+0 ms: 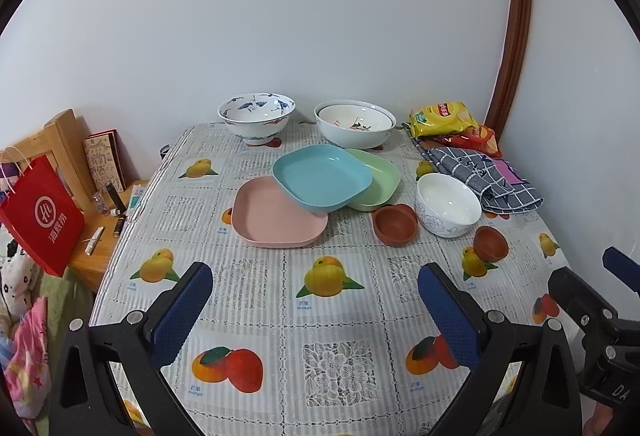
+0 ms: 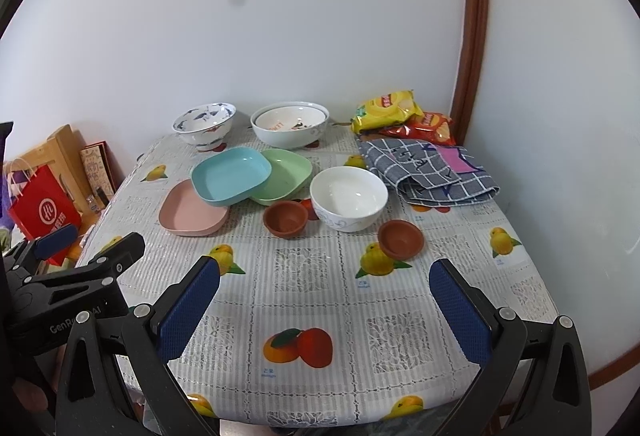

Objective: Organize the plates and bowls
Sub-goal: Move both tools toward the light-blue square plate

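Both the left hand-held gripper (image 1: pixel 314 300) and right hand-held gripper (image 2: pixel 324 294) are being held spread apart and empty above the tabletop (image 1: pixel 248 300). A blue plate (image 1: pixel 322 178) is lying across pink (image 1: pixel 276 220) and green plates (image 1: pixel 380 182), beside a white bowl (image 1: pixel 448 204).

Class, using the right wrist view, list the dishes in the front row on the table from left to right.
pink plate → left brown cup → white bowl → right brown cup
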A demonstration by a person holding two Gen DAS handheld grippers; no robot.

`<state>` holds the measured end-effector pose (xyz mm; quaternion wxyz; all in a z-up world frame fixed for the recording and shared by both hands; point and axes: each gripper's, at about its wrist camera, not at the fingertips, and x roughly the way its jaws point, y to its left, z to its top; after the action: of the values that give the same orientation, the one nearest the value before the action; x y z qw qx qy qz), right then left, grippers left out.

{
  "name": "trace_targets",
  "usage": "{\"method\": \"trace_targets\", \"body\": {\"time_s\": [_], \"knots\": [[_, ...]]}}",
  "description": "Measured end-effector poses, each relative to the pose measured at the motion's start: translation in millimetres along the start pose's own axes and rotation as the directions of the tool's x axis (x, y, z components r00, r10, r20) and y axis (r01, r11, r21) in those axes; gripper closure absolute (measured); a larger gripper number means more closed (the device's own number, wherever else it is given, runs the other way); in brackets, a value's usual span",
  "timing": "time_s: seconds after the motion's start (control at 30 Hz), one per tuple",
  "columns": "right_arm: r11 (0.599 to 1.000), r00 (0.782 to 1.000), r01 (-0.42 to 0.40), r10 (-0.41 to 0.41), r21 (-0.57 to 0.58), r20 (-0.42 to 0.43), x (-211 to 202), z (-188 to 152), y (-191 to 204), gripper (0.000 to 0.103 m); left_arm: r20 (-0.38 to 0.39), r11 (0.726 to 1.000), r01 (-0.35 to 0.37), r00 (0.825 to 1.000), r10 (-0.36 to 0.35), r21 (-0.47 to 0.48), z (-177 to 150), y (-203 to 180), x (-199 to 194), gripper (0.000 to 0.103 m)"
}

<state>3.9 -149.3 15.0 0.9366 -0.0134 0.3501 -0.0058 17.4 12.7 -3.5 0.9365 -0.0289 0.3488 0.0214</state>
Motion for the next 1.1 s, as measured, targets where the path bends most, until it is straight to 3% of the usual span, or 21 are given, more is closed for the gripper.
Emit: {"method": "trace_targets", "body": {"time_s": [1.1], "knots": [[0.999, 0.999, -0.018, 0.02, 0.044, -0.03, 46.7, 25.0, -16.0, 0.0, -0.052, 1.0, -0.004, 0.999, 0.005, 0.025, 27.3, -7.7, 45.9, 0.0]]}}
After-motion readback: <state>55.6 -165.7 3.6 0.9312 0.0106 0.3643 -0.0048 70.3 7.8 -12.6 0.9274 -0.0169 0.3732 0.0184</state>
